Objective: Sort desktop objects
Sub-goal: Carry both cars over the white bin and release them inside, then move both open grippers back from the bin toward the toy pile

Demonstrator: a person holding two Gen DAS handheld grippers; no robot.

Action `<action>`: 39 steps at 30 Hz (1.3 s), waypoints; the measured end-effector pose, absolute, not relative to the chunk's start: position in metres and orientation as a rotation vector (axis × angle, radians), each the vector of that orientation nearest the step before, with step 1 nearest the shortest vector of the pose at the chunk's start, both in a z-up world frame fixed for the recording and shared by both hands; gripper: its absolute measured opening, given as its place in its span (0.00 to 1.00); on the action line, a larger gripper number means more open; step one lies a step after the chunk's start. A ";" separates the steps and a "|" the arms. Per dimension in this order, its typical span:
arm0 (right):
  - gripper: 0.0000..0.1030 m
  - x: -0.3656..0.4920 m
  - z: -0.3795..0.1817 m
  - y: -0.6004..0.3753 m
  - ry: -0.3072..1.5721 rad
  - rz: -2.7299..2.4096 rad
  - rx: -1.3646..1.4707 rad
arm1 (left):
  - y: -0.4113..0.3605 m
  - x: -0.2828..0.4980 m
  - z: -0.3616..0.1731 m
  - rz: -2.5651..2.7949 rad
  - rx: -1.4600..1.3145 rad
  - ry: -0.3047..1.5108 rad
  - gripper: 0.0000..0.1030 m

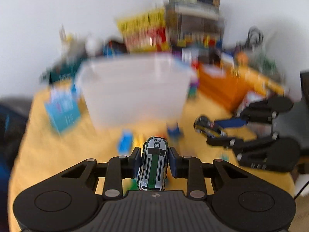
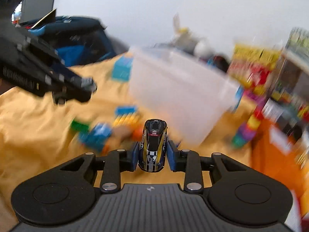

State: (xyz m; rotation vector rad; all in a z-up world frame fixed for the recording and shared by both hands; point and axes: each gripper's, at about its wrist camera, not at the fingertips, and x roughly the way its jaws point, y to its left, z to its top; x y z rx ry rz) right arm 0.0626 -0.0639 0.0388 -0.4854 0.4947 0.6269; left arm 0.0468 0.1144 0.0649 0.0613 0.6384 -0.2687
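Left tool (image 1: 154,161) clamping white car (image 1: 154,166), right tool (image 2: 152,155) clamping black car (image 2: 153,147); risk slipping or overshooting clear bin (image 1: 133,89) from fast swinging

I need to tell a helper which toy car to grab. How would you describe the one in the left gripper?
Find the big clear plastic bin on the yellow tablecloth. Just in front of it, the left gripper clamps a white toy car. Unlike the black and yellow car in the right gripper, it has a green stripe and number 69.
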 end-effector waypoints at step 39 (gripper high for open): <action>0.68 0.096 0.018 -0.072 0.692 0.547 -0.037 | 0.139 0.032 0.019 -0.186 -0.107 0.649 0.76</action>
